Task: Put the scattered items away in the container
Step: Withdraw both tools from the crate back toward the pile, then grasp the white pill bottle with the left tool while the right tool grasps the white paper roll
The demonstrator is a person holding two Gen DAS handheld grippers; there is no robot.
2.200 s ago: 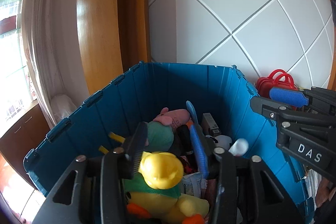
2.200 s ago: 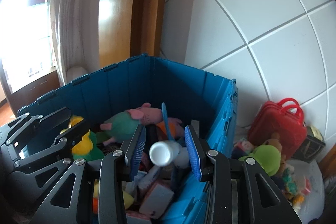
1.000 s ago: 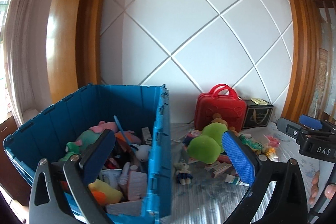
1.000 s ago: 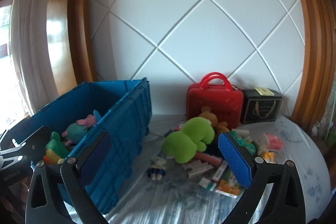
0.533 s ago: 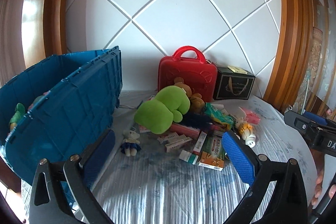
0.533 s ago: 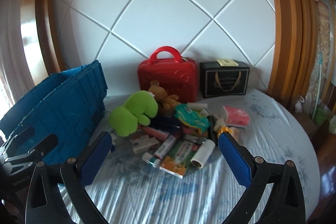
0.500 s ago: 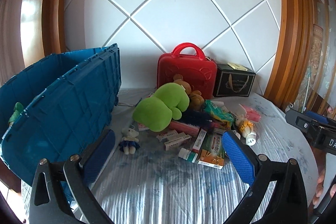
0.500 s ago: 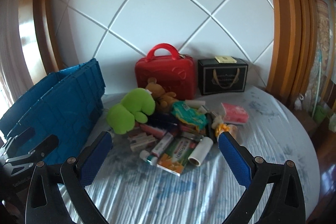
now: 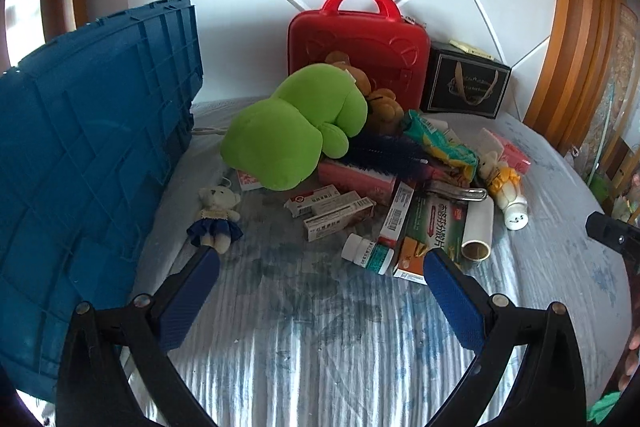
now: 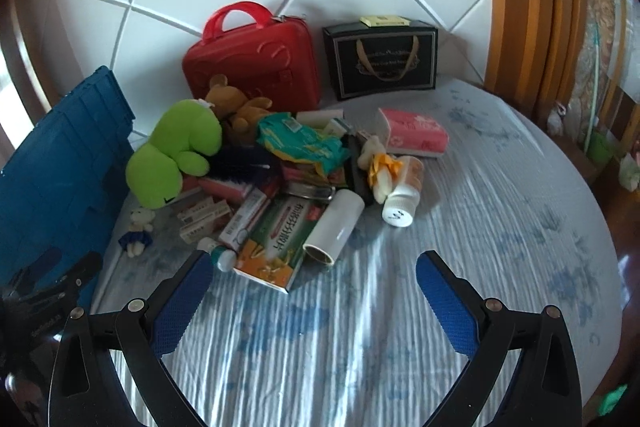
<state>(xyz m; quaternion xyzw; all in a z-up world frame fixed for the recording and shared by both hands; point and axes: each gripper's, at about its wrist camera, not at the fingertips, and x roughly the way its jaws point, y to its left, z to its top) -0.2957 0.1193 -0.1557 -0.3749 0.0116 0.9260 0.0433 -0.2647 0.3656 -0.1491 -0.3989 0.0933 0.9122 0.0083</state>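
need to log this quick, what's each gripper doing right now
Left gripper: open, holding nothing.
Right gripper: open, holding nothing.

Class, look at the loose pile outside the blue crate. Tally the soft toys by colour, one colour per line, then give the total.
Green: 1, the big plush
Brown: 1, the bear against the red case
White in a blue dress: 1, the small bear
White and yellow: 1, the small doll
Total: 4

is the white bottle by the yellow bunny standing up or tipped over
Tipped over: the white bottle lies on its side beside the yellow bunny, cap facing the camera.
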